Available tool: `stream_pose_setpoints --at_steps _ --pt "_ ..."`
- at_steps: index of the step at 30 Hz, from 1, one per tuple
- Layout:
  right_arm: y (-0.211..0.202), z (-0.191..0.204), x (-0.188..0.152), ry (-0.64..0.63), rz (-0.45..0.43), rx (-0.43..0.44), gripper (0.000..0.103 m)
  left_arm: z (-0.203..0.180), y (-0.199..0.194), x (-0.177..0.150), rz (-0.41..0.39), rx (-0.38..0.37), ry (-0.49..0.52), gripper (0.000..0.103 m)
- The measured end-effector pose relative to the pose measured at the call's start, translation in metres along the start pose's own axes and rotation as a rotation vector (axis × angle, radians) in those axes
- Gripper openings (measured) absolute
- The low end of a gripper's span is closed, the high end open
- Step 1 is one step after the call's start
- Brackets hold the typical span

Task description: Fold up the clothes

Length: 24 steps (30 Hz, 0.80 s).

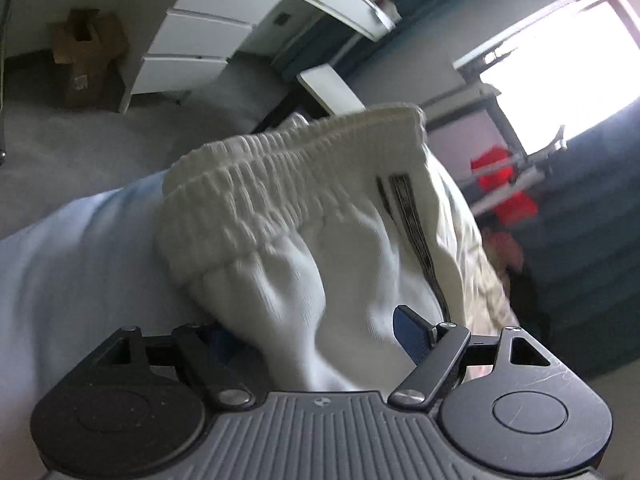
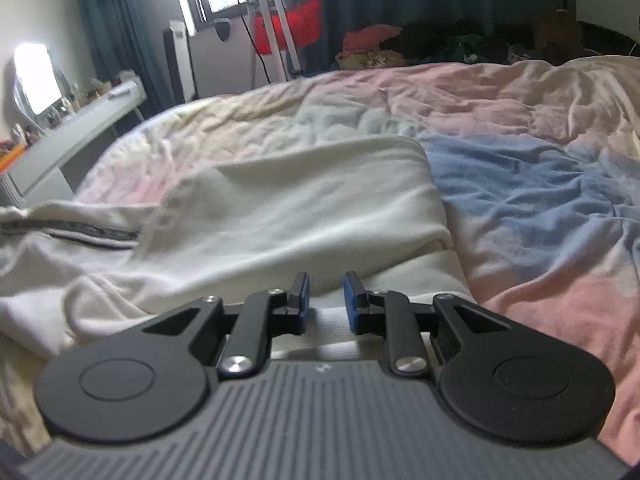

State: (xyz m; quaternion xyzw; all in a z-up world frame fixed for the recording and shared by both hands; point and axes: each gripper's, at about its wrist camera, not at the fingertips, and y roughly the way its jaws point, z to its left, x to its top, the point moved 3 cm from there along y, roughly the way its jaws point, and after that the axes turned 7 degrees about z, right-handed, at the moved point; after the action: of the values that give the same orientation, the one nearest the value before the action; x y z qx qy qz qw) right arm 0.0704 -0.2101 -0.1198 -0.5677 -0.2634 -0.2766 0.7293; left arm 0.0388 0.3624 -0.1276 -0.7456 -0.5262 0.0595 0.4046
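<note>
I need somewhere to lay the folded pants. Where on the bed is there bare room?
Free: the blue and pink duvet right of the white pants, and the pale stretch beyond them. Crowded: the clothes pile at the far edge, and the left, covered by the pants.

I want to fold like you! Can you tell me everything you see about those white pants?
The white pants look like soft knit cotton. They have a ribbed, gathered elastic waistband and a dark striped band down the side. The left claw has fabric bunched between its fingers just below the waistband, which stands up in front of it. In the right wrist view the rest of the pants lies rumpled and partly folded on the pastel bedspread, with the right claw open, low over the cloth.
</note>
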Motion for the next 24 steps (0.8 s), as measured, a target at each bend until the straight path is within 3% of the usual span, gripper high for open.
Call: stream_pose_setpoints --at_steps 2,4,7,15,24 --pt "-0.005 0.005 0.0 -0.012 -0.014 0.02 0.022 0.004 0.007 0.002 -0.032 -0.003 -0.041 0.059" --pt "-0.001 0.011 -0.003 -0.043 0.011 0.024 0.022 -0.002 0.005 0.002 -0.069 -0.002 -0.022 0.034" --pt "0.017 0.014 -0.014 -0.07 0.085 0.0 0.021 -0.018 -0.004 0.002 -0.132 0.005 0.043 0.018" --pt "0.01 0.008 -0.008 -0.015 0.072 0.014 0.022 -0.16 -0.058 -0.027 -0.323 0.011 0.371 0.015" --pt "-0.022 -0.019 0.006 0.09 -0.003 0.036 0.022 -0.346 -0.065 -0.147 -0.46 -0.068 0.664 0.015"
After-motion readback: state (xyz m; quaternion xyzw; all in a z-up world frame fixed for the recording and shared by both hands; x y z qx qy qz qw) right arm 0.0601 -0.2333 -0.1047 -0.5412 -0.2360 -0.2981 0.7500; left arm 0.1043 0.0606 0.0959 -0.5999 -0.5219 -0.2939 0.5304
